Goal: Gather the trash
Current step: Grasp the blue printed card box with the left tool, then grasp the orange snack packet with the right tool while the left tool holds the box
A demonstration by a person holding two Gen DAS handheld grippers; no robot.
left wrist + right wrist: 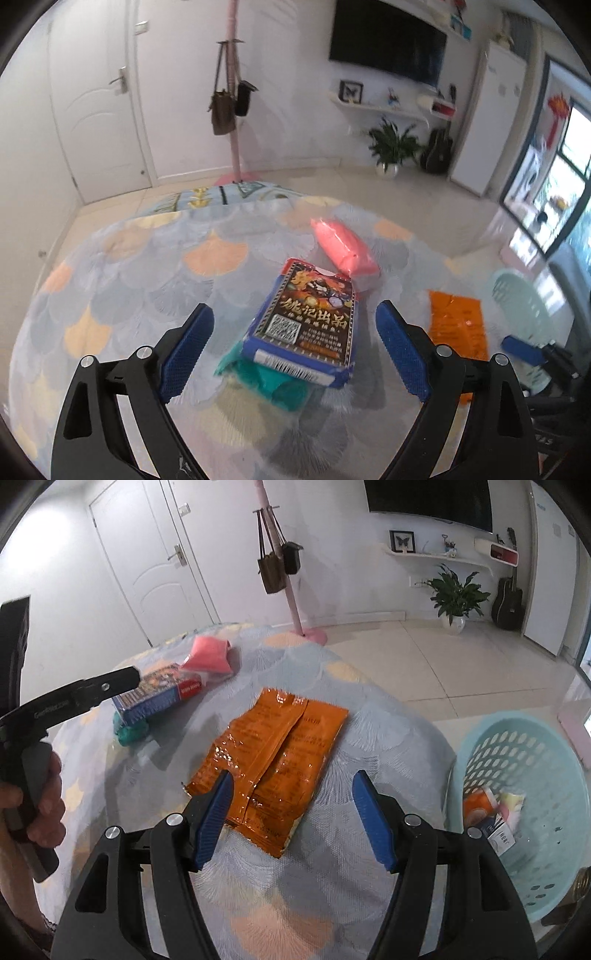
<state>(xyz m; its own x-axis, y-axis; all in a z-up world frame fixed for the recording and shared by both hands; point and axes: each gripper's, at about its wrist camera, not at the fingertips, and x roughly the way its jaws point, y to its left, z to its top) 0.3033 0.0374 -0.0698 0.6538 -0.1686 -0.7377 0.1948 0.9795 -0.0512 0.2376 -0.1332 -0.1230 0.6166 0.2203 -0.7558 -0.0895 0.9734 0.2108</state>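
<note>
A blue card box [308, 325] lies on the round table, resting partly on a green packet [273, 380], with a pink packet [345, 249] behind it. My left gripper [295, 350] is open, its blue pads either side of the box and just above it. An orange foil wrapper [271, 760] lies flat nearer the right. My right gripper [291, 819] is open and empty, hovering over the wrapper's near end. The box [159, 698], green packet [131, 733] and pink packet [210, 657] also show in the right wrist view. The light blue basket [524, 782] stands right of the table.
The table has a fan-pattern cloth [354, 716]. The basket holds a few pieces of trash [491, 812]. A pink coat stand with bags [280, 561], a white door [147, 561], a potted plant [456, 598] and a guitar [508, 598] stand beyond on the tiled floor.
</note>
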